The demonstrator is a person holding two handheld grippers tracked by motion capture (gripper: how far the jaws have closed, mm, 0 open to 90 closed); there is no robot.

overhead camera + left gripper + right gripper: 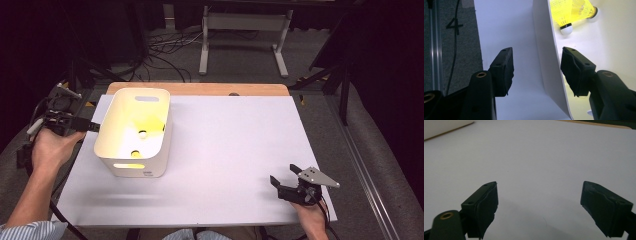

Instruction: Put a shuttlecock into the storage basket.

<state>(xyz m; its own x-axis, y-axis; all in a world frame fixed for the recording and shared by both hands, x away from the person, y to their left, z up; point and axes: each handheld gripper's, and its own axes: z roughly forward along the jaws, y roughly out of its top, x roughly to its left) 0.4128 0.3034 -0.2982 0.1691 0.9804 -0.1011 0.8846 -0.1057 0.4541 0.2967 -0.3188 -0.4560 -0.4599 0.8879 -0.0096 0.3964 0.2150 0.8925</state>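
left gripper (536, 68): we're holding it at the white bin's (116, 160) left wall, jaws released, straddling the rim, not pinching
right gripper (286, 175): we're resting it well right of bin, jaws wide, empty
shuttlecocks (574, 11): lying inside bin

White bin (155, 150), yellow shuttlecocks (571, 11) with white corks, black claw (536, 72), pale grey tabletop (235, 150)

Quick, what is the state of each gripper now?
Left gripper: open, jaws astride the bin wall, not pressing.
Right gripper: open, holding nothing.
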